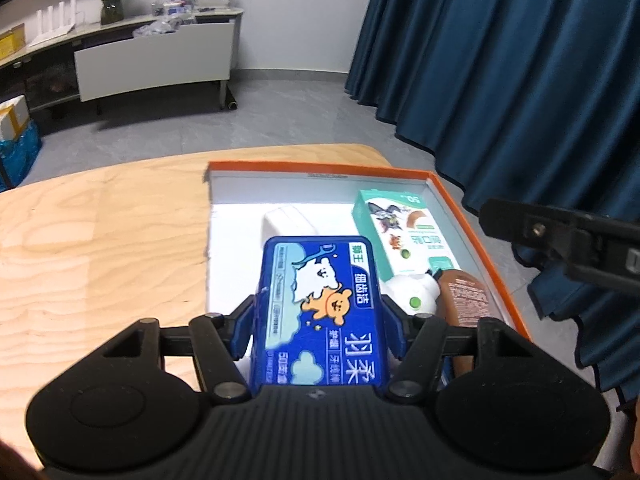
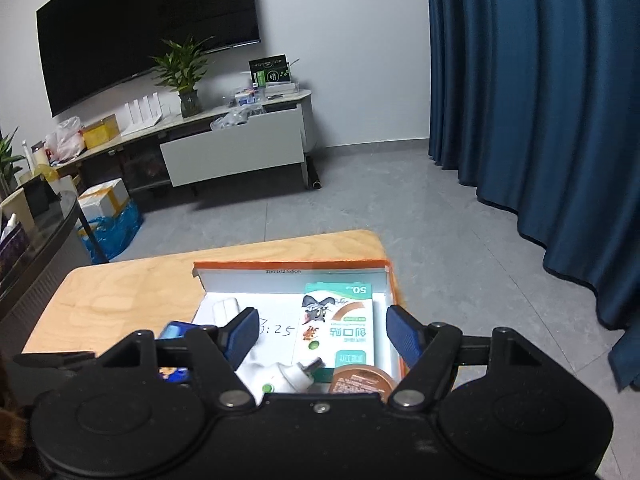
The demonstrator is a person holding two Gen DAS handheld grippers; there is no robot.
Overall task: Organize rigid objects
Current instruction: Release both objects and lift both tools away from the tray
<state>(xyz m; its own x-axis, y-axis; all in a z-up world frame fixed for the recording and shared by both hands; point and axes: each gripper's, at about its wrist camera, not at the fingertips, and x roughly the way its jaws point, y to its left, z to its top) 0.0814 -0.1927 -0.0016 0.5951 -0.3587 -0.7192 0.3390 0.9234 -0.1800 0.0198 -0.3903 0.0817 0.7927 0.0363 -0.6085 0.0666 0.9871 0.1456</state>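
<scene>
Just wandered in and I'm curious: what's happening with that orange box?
A person is sorting small items into the shallow orange-rimmed cardboard box on the pale wooden table. The left gripper clamps a blue cartoon-printed floss-pick box over it. The right gripper is open and holds nothing, above a green-and-white bandage carton lying inside.

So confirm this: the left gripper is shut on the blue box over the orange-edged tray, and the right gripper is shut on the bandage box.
Not quite. The right gripper is open and holds nothing; in the right wrist view the bandage box lies in the tray beyond its fingers. The rest stands: the left gripper is shut on the blue box over the tray.
</scene>
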